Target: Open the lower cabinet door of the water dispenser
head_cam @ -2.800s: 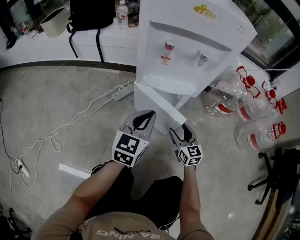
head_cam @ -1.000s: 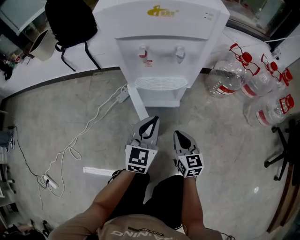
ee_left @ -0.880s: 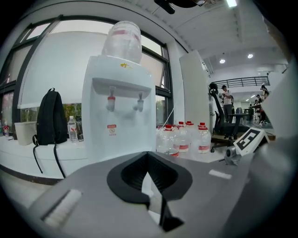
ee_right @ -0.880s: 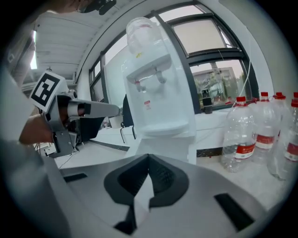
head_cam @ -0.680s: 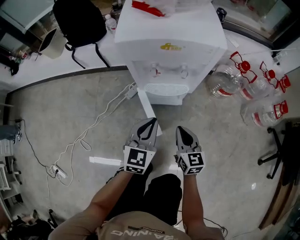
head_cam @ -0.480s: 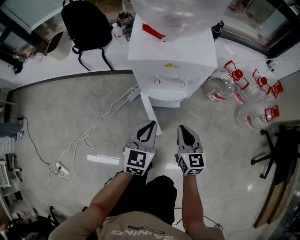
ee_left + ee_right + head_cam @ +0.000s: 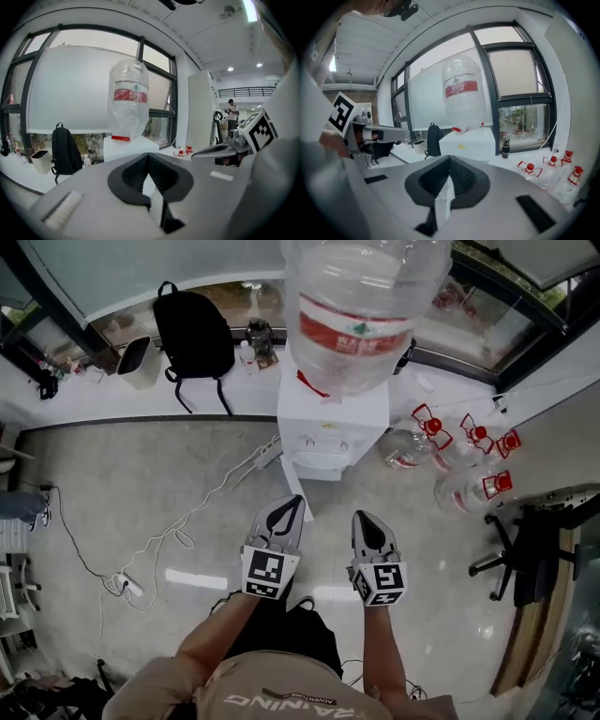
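We see a bright, evenly lit room, where daylight through the big windows (image 7: 84,89) washes the panes out to near white and ceiling lamps (image 7: 248,9) leave pale glints on the polished floor (image 7: 187,577). Shadows are faint and soft in the head view, which is fairly sharp. Both gripper views bend hard towards a dark round rim, and the left gripper (image 7: 148,155) and right gripper (image 7: 450,159) look blurred close to the lens.

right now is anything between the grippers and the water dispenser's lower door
Nothing visible does. Only bare floor lies between the left gripper, the right gripper and the base of the water dispenser. The white cable runs off to the left and the empty bottles lie to the right, both clear of the path.
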Tool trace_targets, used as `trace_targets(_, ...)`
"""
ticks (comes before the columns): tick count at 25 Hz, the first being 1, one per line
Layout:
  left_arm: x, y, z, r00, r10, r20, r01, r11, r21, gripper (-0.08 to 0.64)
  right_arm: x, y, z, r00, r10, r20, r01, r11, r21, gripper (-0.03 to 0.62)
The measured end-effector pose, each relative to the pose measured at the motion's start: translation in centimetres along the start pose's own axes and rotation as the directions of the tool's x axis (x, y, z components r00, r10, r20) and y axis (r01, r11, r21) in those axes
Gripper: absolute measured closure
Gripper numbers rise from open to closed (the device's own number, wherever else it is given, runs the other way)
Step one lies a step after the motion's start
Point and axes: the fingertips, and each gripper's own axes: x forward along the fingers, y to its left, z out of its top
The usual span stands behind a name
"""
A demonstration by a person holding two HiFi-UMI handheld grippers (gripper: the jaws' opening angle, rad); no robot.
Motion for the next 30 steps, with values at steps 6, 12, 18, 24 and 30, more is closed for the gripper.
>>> trace_targets(6, -0.9, 0.0, 6.6, 0.999, -0.035, 0.034, 0.035, 0.999, -0.011, 0.552, -2.9, 1.5, 8.2, 0.997, -0.016, 0.069, 0.014, 1.0, 0.021, 0.581)
trace_targets(12, -1.3, 0.7, 10.7, 0.996, -0.071, 0.048, 0.072, 0.997, -0.023, 0.552, -2.9, 3.3, 13.2, 0.996, 0.016, 0.087, -0.011, 0.999, -0.054, 0.581)
trace_targets(18, -0.2, 2.9, 14.3, 0.99, -0.114, 0.088, 0.112, 0.993, 0.018, 0.552, -1.5, 2.4, 17.2, 0.991, -0.031, 0.132, 0.04, 0.997, -0.07, 0.581)
trace_targets(24, 1.8, 5.2, 16.0, 0.983, -0.163, 0.081, 0.161, 0.987, 0.023, 0.552, -0.2, 1.0, 19.4, 0.983, -0.079, 0.164, 0.086, 0.996, -0.035, 0.581)
trace_targets(30, 3.0, 6.4, 18.0, 0.981, -0.164, 0.102, 0.165, 0.986, 0.0, 0.552, 0.7, 0.8, 21.2, 0.981, -0.07, 0.18, 0.08, 0.996, -0.05, 0.581)
